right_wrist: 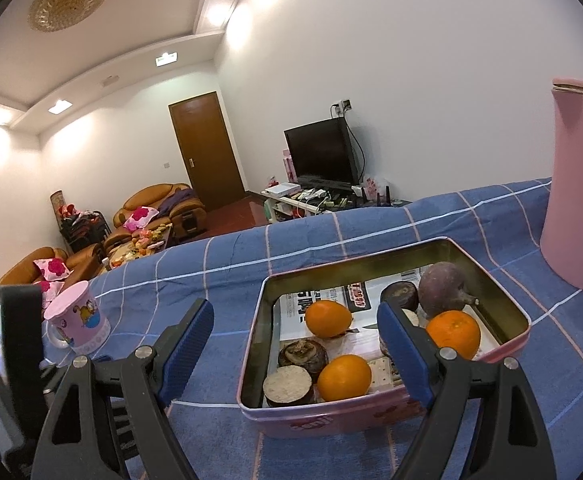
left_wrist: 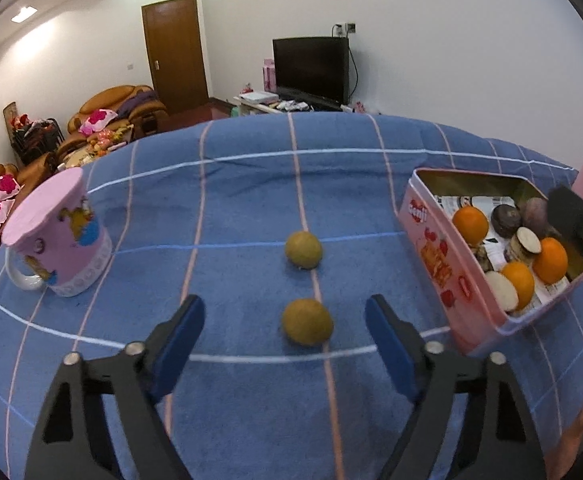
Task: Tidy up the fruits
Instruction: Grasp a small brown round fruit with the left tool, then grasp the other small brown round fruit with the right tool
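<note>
Two yellow-green round fruits lie on the blue checked cloth: the near fruit (left_wrist: 307, 321) and the far fruit (left_wrist: 303, 250). My left gripper (left_wrist: 285, 340) is open and empty, with the near fruit just ahead between its blue fingertips. A pink tin (left_wrist: 443, 264) at the right holds three oranges (left_wrist: 470, 224), dark purple fruits and cut root pieces on newspaper. In the right wrist view the tin (right_wrist: 331, 416) sits right in front, and my right gripper (right_wrist: 297, 344) is open and empty above its near left part.
A pink cartoon mug (left_wrist: 57, 236) with a lid stands at the left; it also shows in the right wrist view (right_wrist: 79, 320). A tall pink container (right_wrist: 577, 188) stands behind the tin at the right. The table's far edge drops to a living room.
</note>
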The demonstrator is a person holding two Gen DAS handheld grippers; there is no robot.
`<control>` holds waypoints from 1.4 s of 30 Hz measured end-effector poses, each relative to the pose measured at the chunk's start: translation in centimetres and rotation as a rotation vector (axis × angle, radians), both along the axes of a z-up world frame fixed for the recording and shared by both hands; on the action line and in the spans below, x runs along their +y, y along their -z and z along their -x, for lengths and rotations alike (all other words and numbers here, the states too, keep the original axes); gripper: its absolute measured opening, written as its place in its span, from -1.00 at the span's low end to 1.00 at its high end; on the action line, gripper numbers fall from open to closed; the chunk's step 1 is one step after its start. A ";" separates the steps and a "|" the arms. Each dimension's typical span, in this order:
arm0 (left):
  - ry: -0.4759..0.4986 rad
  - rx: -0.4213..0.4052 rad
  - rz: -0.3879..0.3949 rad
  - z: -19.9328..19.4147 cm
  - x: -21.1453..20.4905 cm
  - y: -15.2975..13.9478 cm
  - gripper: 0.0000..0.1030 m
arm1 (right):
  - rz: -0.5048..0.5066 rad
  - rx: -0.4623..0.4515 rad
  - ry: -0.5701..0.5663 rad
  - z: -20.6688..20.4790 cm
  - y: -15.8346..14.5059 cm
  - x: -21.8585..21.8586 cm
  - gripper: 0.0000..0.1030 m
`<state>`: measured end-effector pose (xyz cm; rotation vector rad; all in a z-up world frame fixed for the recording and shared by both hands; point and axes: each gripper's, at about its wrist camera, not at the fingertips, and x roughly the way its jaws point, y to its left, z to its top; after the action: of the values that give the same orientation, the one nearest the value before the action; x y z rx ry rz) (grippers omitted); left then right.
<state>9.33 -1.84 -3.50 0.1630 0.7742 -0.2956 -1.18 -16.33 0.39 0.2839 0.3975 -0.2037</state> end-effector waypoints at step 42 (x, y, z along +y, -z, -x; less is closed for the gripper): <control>-0.214 -0.112 0.395 -1.5 12.3 -3.4 -0.41 | 0.129 0.333 -0.305 -12.3 3.4 10.6 0.17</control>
<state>10.82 10.46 -0.09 -0.2721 0.6028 -0.2283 11.15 -5.71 -3.02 0.0579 0.7471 0.0250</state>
